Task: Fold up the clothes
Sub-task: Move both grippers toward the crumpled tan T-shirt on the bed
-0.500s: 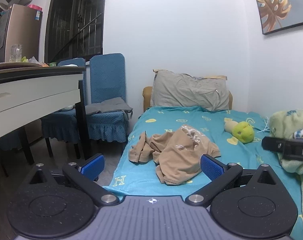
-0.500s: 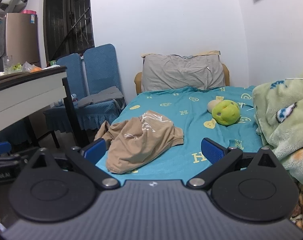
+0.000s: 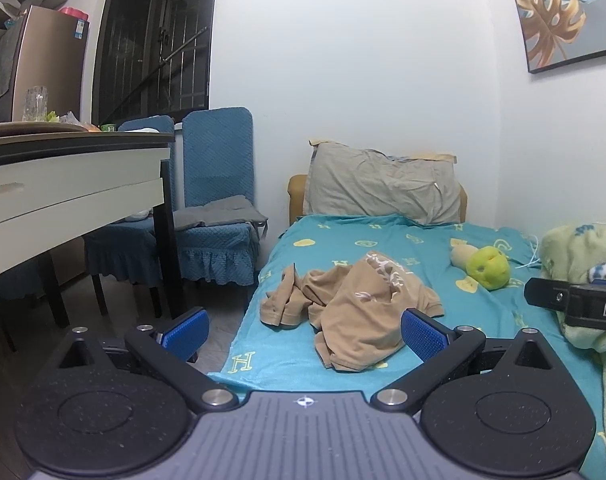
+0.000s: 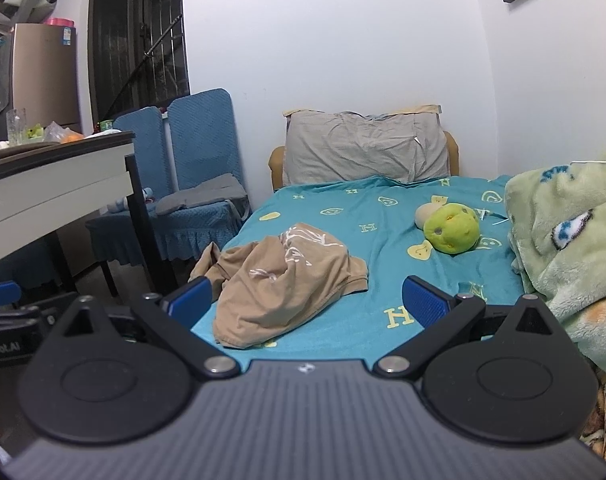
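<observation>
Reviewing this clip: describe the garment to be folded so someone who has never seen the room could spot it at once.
Find the bed with the teal sheet against the white wall. On its near half, towards the side with the blue chairs, lies a crumpled tan shirt with a pale print showing on top. It is the only loose brown cloth there, unlike the green plush toy and the fuzzy green blanket to the right.

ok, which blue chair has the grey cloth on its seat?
The right chair, nearest the bed; grey cloth lies on its seat. The left chair sits half behind the table.
</observation>
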A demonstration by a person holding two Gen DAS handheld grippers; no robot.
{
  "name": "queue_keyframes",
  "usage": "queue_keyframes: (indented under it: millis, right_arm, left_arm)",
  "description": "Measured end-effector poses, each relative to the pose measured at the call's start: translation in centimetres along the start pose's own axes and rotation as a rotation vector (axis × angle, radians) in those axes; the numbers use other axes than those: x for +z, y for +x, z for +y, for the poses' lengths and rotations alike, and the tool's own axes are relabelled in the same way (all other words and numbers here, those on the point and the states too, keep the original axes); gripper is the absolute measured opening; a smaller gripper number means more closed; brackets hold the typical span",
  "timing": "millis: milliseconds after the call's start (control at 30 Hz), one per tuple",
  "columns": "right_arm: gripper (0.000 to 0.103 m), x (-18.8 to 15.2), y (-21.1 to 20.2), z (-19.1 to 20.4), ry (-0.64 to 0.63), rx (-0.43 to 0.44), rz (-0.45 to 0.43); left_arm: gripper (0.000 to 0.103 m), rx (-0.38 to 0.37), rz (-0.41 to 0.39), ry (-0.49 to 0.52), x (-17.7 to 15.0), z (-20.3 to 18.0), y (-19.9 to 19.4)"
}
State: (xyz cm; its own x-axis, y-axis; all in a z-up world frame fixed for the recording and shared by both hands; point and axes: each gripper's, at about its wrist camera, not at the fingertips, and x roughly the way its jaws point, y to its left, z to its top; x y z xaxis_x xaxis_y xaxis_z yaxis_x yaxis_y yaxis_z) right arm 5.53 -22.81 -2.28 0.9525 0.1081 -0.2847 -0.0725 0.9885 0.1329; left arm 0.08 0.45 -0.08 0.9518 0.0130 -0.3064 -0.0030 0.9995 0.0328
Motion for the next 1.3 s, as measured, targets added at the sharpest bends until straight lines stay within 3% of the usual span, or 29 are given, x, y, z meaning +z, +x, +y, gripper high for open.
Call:
queue_keyframes:
  millis: [267, 567, 700, 1000, 1167, 1300]
  right_arm:
    - [0.103, 0.1, 0.5, 0.5, 0.033, -0.029, 0.021]
    - [0.103, 3.7, 0.9, 3.4, 0.208, -0.008, -0.014]
    - [0.103, 5.4, 1.2, 4.2, 0.153, 0.005, -0.032]
    - [0.103, 3.5, 2.2, -0.3, 0.045, -0.052, 0.091]
    - [0.103, 2.8, 1.8, -2.3, 0.115, -0.019, 0.110]
    - [0.103, 3.0, 1.4, -3.4, 0.157, 0.008, 0.098]
  left_arm:
    - [0.103, 0.010, 0.020, 0.010, -0.4, -0.1, 1.2]
    - [0.103, 0.053, 0.020, -0.001, -0.7, 0.9, 2.0]
    - [0.103, 0.050, 0.027, 0.003, -0.9, 0.9, 2.2]
    - [0.103, 0.014, 0.038, 0.059, -1.8, -0.6, 2.7]
    - [0.103, -0.003, 0.088, 0.135, -2.5, -2.4, 4.8]
    - [0.103, -0.034, 0.172, 0.227, -3.0, -4.1, 8.7]
